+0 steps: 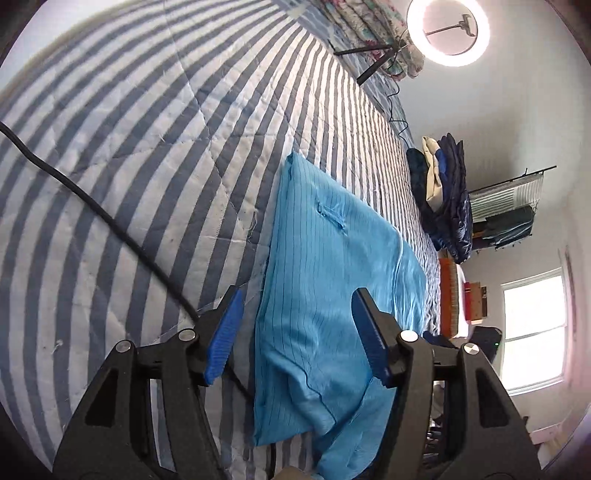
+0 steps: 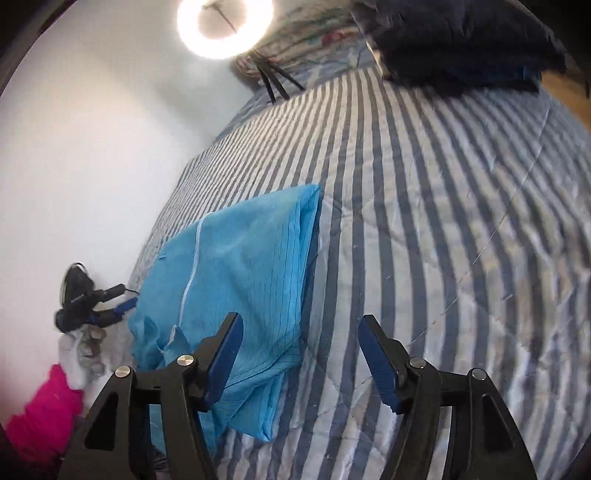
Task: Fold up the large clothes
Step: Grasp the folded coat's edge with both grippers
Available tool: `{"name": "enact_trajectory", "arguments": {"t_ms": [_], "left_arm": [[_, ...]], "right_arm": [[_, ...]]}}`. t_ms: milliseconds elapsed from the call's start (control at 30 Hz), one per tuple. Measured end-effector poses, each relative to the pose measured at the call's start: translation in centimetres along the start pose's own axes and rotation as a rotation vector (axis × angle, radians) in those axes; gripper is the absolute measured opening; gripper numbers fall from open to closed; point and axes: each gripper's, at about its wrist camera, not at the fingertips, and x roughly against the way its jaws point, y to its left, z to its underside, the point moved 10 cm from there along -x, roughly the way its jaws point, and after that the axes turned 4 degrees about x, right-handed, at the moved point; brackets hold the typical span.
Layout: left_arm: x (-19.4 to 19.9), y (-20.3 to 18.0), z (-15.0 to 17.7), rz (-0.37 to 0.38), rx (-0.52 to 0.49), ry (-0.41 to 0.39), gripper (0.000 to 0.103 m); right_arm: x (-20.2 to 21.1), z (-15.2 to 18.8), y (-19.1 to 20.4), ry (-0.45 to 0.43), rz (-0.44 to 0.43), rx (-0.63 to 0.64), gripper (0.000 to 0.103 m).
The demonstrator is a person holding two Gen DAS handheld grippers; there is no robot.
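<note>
We've got the blue garment [image 1: 332, 280] lying folded on the striped quilt [image 1: 129, 166], long axis running near-to-far. Left gripper [image 1: 297, 332] is spread open, straddling its near end w/o touching; right gripper [image 2: 299, 354] is open too, over bare quilt just right of it. Left's nearer.

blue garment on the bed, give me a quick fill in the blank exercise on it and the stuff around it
1. The folded blue garment lies on a quilt patterned with ____.
2. The left gripper has its fingers ____, with nothing clamped.
3. Beyond the quilt stands a lit ____-shaped lamp.
4. In the right wrist view, the sleeve low on the left is ____.

Missing words: stripes; open; ring; pink
</note>
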Motion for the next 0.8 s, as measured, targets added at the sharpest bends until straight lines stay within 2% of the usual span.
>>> {"name": "enact_trajectory", "arguments": {"t_ms": [100, 233, 467, 633, 800], "left_arm": [[-1.0, 0.4, -0.5, -0.019, -0.002, 0.028, 0.062], [-2.5, 1.1, -0.2, 0.016, 0.036, 0.098, 0.062], [-3.8, 0.7, -0.6, 0.093, 0.083, 0.151, 0.062], [-5.3, -0.9, 0.1, 0.09, 0.027, 0.184, 0.062], [-6.1, -1.9, 0.4, 0.082, 0.0, 0.185, 0.062]], "right_arm": [[-1.5, 0.6, -0.5, 0.057, -0.038, -0.027, 0.068], [-2.5, 1.1, -1.0, 0.103, -0.046, -0.027, 0.068], [-3.9, -1.0, -1.7, 0.105, -0.183, -0.088, 0.068], [-5.1, -1.6, -0.6, 0.123, -0.284, -0.12, 0.061], [-6.2, -1.3, 1.7, 0.148, -0.327, -0.083, 0.06]]}}
